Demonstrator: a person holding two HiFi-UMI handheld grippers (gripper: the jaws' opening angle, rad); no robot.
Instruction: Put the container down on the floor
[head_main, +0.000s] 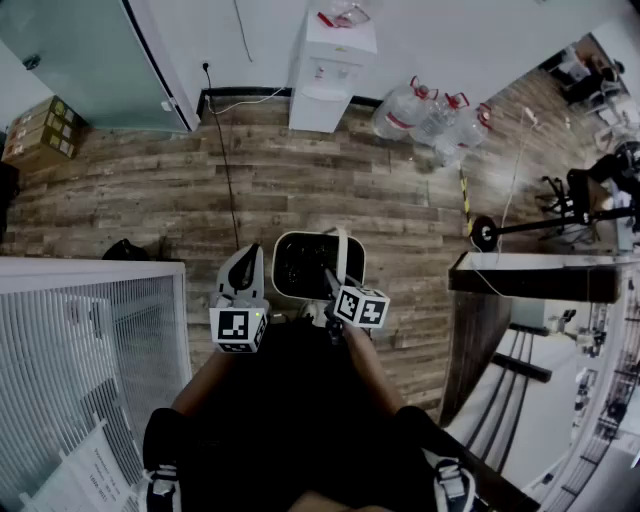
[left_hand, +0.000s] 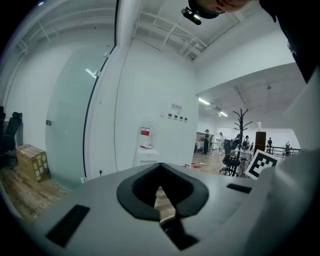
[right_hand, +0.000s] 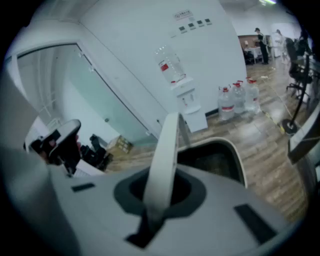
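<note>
Over floor (head_main: 330, 190): 1 container (head_main: 312, 265) in right gripper (head_main: 327, 273) | 3 water jugs (head_main: 403, 110)

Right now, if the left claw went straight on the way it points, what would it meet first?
Nothing close: the left claw has open air ahead. Farther on, the water dispenser stands nearly in line, though the wooden floor may come first; depth is unclear.

Wood-plank floor (head_main: 330, 190) fills the middle of the head view. At top centre a white water dispenser (head_main: 330, 75) stands on it against the wall. Just right of that, three large water bottles (head_main: 432, 112) (clear, with red markings) sit close together. Cardboard boxes (head_main: 40, 132) rest at upper left. A black cable (head_main: 226, 180) trails down the planks from the wall.
</note>
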